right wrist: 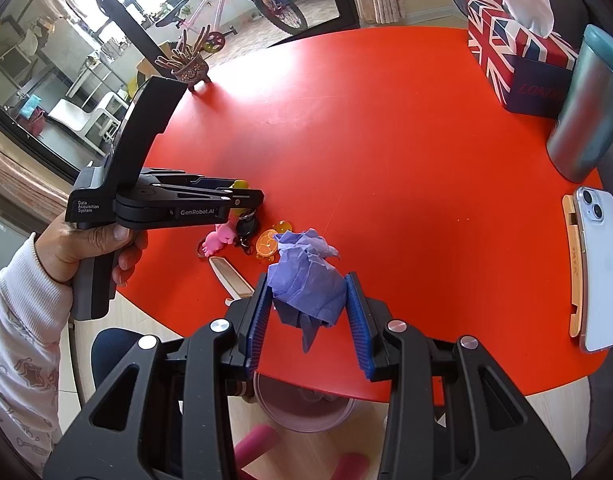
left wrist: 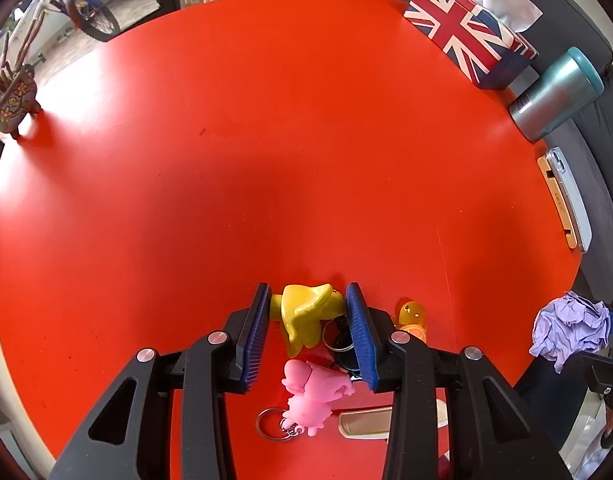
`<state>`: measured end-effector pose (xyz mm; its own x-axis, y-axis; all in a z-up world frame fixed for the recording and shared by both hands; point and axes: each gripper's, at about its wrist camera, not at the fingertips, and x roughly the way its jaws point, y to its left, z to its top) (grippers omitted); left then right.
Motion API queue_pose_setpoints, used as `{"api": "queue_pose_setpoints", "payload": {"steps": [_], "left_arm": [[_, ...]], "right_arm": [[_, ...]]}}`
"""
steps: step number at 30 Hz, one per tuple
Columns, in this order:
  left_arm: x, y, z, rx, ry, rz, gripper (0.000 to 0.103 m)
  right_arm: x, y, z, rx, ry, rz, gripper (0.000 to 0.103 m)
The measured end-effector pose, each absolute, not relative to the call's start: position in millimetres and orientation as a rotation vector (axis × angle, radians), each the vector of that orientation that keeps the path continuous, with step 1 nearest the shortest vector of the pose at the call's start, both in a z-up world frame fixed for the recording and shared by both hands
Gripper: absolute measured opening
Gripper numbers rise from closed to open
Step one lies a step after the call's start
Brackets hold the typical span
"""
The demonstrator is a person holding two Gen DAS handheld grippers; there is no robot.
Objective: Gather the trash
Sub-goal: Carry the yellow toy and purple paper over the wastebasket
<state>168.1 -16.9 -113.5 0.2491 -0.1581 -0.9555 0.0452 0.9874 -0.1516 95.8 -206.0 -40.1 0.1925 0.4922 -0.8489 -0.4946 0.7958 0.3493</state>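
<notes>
While hanging over the near edge of the red table point(right wrist: 386, 140), pinching a crumpled purple paper point(right wrist: 306, 292) in the right gripper point(right wrist: 308, 280), with both blue pads pressing into its sides and a loose tail of it dangling between the fingers. Holding that wad clear of the tabletop, above a round pinkish bin point(right wrist: 302, 412) showing just under the table edge. Clamping, further left, a yellow toy point(left wrist: 302, 316) in the left gripper point(left wrist: 308, 292), each pad touching one side of it while it is sitting on the table. Gripping that tool's handle in a hand point(right wrist: 86, 248) coming out of a white patterned sleeve point(right wrist: 14, 340). Lying around the yellow toy: a black key fob point(left wrist: 342, 348) touching it, a pink toy point(left wrist: 314, 392) with a key ring point(left wrist: 268, 424) nearer the camera, an orange see-through charm point(left wrist: 412, 316) just outside the right-hand finger, and a pale flat strip point(left wrist: 366, 424) at the table edge. Standing well apart, along the far right rim: a flag-printed tissue box point(left wrist: 466, 36), a teal tumbler point(left wrist: 558, 92) and a phone point(left wrist: 570, 196) resting on a wooden stand. Sitting at the far left rim: a small footed flowered pot point(left wrist: 14, 96).
</notes>
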Motion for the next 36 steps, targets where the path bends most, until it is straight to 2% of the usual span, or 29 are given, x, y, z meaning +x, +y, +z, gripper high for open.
{"api": "queue_pose_setpoints", "payload": {"steps": [15,36], "left_arm": [[134,-7,-79,-0.075,1.091,-0.114,0.037],[10,-30,-5,-0.075,0.813,-0.168,0.037]], "right_arm": [[92,-195,-32,-0.032,1.145,0.705,0.037],[31,-199,4,-0.070,1.000,0.785,0.037]]}}
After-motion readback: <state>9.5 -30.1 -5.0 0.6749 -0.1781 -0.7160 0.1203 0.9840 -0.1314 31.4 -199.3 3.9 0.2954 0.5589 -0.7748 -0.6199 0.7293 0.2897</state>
